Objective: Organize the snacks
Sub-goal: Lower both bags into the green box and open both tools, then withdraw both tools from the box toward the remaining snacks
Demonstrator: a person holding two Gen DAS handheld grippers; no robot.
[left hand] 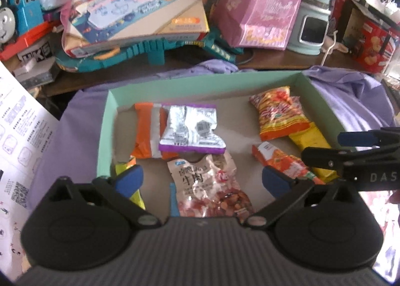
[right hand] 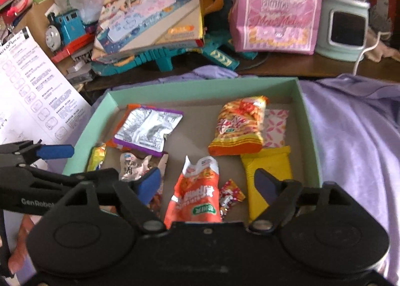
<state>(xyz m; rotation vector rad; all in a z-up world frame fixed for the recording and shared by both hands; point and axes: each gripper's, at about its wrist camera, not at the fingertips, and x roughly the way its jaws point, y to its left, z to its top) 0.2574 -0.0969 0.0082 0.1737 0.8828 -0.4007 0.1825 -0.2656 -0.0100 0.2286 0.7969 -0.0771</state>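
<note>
1. We see a cluttered dark table (right hand: pixel 287 68) with a purple cloth (right hand: pixel 350 136) spread under a mint-green shallow box (right hand: pixel 308 123).
2. Left gripper (left hand: pixel 202 181): jaws wide apart, holding nothing, hovering over the near edge of the box above a beige beef-snack packet (left hand: pixel 207 186).
3. Right gripper (right hand: pixel 208 184): jaws wide apart, empty, over an orange-red packet (right hand: pixel 197 193); a small red-and-white candy (right hand: pixel 230 196) lies just beside that packet.
4. A yellow packet (right hand: pixel 267 168) lies near the right gripper's right finger, and an orange-yellow patterned bag (right hand: pixel 240 126) overlaps its far end.
5. A pink-patterned wrapper (right hand: pixel 276 126) peeks out beside the patterned bag, near the box's right wall.
6. On the left side of the box, a silver packet with purple trim (left hand: pixel 190 128) lies on top of an orange packet (left hand: pixel 147 131).
7. A small yellow-green packet (right hand: pixel 96 158) sits by the left wall.
8. Behind the box we see a blue toy train (right hand: pixel 62 28), a flat toy box (right hand: pixel 150 21), a pink birthday bag (right hand: pixel 277 6) and a pale green appliance (right hand: pixel 345 23).
9. A white instruction sheet (right hand: pixel 37 98) lies left of the box.
</note>
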